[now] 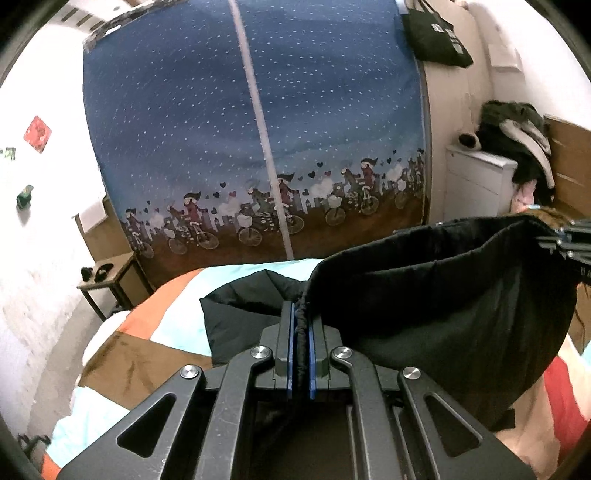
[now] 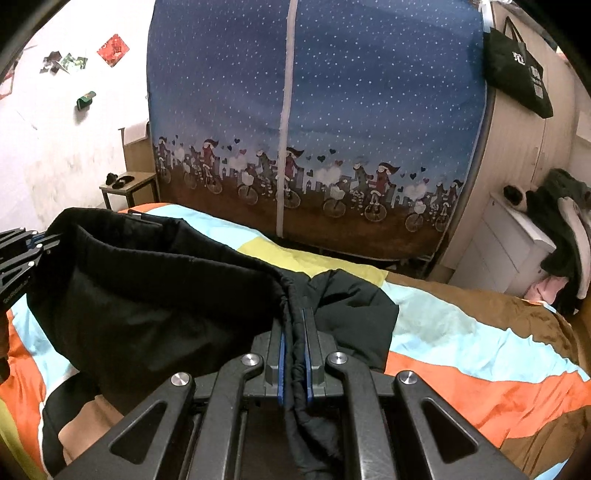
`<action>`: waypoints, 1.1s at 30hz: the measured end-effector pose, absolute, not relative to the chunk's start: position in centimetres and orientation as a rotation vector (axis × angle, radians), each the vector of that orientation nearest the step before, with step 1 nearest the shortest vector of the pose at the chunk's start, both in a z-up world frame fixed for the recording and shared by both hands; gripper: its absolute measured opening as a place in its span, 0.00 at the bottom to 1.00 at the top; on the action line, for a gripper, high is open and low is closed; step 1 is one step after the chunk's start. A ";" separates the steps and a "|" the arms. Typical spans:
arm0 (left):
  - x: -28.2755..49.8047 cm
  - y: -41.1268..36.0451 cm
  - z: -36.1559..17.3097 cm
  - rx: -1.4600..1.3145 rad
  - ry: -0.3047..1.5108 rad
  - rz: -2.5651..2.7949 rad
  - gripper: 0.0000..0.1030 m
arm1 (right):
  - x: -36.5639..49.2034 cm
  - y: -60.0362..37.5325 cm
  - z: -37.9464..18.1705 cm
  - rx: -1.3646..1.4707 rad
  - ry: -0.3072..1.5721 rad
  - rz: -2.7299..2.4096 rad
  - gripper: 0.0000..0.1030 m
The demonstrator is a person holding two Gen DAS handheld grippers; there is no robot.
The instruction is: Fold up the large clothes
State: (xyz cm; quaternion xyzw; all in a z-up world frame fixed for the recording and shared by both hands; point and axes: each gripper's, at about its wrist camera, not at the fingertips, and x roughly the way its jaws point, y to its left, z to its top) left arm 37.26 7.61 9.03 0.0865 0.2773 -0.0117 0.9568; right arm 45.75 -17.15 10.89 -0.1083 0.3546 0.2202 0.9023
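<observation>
A large black garment (image 1: 443,295) (image 2: 147,295) hangs stretched between both grippers above a bed with a colour-block cover (image 1: 166,321) (image 2: 461,332). My left gripper (image 1: 302,314) is shut on the garment's gathered edge, and its far part lies on the bed. My right gripper (image 2: 294,314) is shut on the opposite gathered edge with a cord. In the left wrist view the right gripper (image 1: 565,240) shows at the right edge, holding the cloth. The left gripper (image 2: 22,247) appears at the left edge of the right wrist view.
A blue fabric wardrobe (image 1: 258,129) (image 2: 314,129) with a bicycle print stands behind the bed. A small wooden side table (image 1: 107,280) (image 2: 129,184) is at the left. A white drawer unit (image 1: 480,177) (image 2: 509,240) piled with clothes stands right. A black tote bag (image 1: 436,33) (image 2: 517,66) hangs above.
</observation>
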 end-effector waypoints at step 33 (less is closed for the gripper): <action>52.5 9.0 -0.1 0.075 0.676 0.075 0.05 | 57.9 -13.6 -0.9 -0.191 0.767 0.318 0.08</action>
